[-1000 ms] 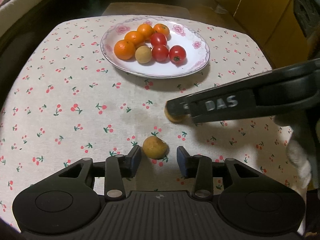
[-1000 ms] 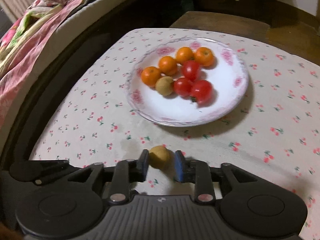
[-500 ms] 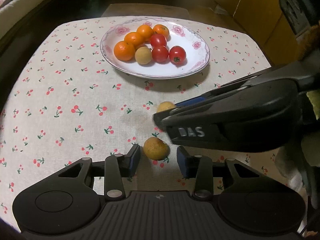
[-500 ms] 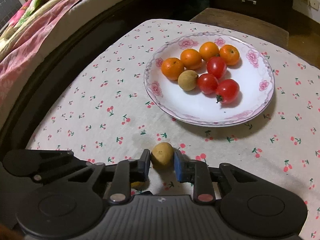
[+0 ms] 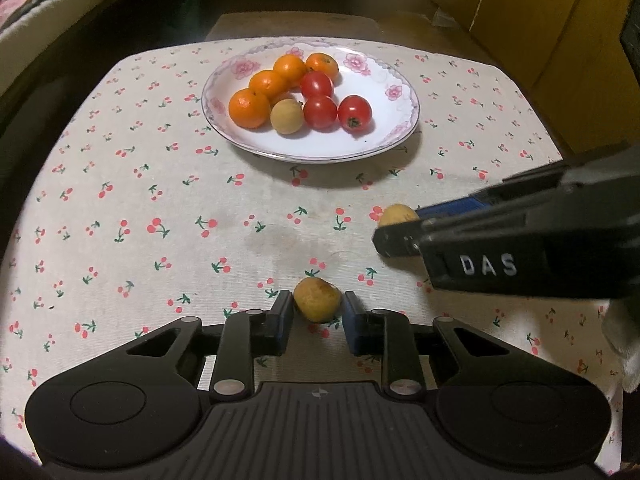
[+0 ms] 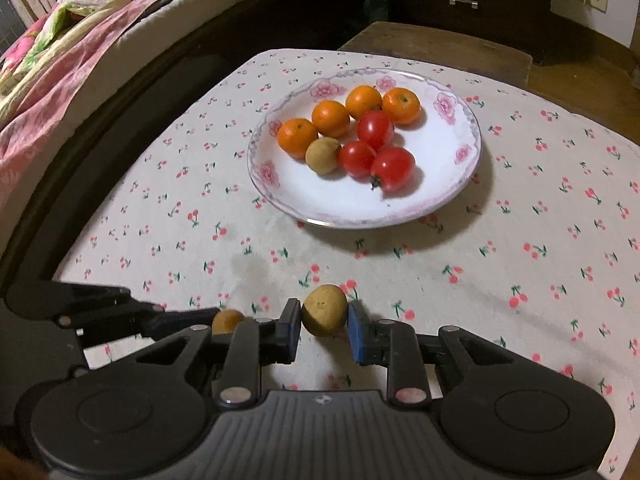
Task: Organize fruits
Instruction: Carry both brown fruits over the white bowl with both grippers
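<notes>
Fruits lie in two groups on a cherry-print tablecloth (image 5: 120,200). A floral-rimmed plate (image 5: 384,80), at 12 o'clock in the left wrist view, holds four oranges (image 5: 249,108), three tomatoes (image 5: 354,113) and one tan longan (image 5: 286,116), all touching in a cluster. Left gripper (image 5: 317,314): fingers parted around a loose tan fruit (image 5: 317,299) at 6 o'clock of the plate, the left pad at its side, a narrow gap at the right pad. Right gripper (image 6: 323,325): fingers bracket a second tan fruit (image 6: 324,310); whether they clamp it cannot be told. In the left wrist view that fruit (image 5: 397,214) shows at 3 o'clock, partly hidden by the right gripper's finger. Both loose fruits sit well apart from the plate.
</notes>
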